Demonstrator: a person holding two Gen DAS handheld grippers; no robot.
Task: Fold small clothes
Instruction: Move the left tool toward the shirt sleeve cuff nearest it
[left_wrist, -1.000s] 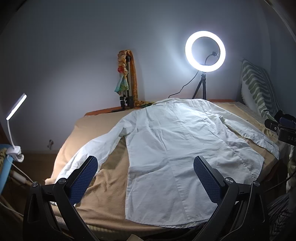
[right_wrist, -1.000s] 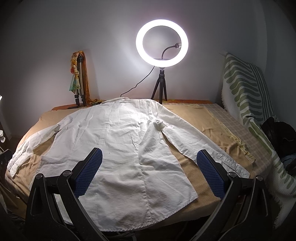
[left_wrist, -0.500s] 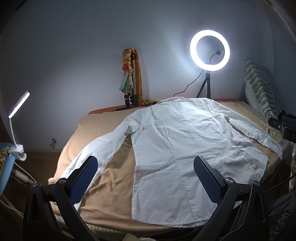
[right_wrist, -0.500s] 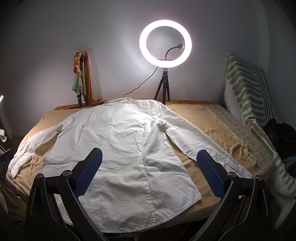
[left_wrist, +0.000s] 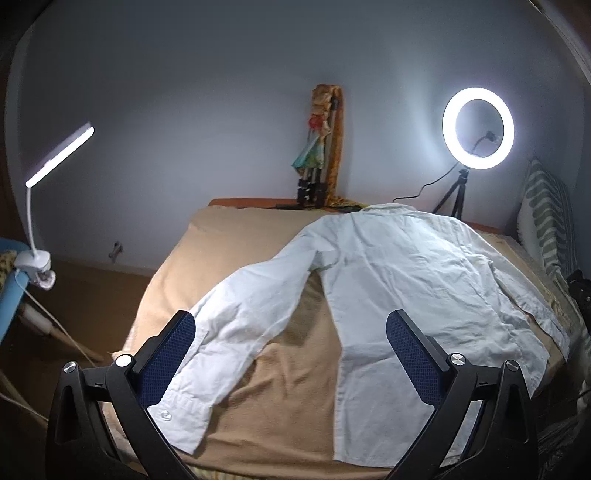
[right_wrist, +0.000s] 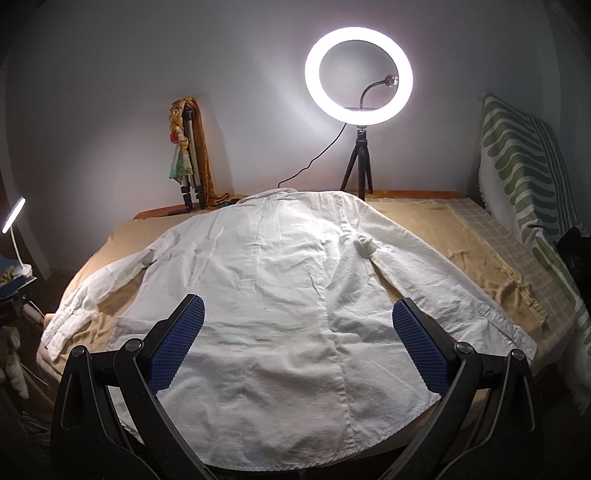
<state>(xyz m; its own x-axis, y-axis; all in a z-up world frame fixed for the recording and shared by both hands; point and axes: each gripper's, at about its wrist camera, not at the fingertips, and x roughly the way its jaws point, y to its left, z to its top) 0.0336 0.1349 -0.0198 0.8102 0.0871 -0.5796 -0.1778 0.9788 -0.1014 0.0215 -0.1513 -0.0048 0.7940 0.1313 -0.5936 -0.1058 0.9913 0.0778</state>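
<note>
A white long-sleeved shirt (right_wrist: 288, 295) lies flat, back up, on a tan-covered bed (right_wrist: 443, 236), collar toward the far wall and both sleeves spread out. In the left wrist view the shirt (left_wrist: 406, 280) lies to the right, and its left sleeve (left_wrist: 236, 332) runs down to a cuff near the bed's front edge. My left gripper (left_wrist: 291, 354) is open and empty, above the left sleeve and the bare cover beside it. My right gripper (right_wrist: 299, 339) is open and empty, above the shirt's lower back near the hem.
A lit ring light on a tripod (right_wrist: 358, 77) and a folded tripod draped with coloured cloth (right_wrist: 188, 155) stand at the far wall. A green striped blanket (right_wrist: 524, 170) hangs at the right. A clip-on desk lamp (left_wrist: 55, 158) stands left of the bed.
The left gripper has moved left, so the shirt's left sleeve now lies between its fingers. The right gripper has moved slightly closer over the shirt. Both stay open.
</note>
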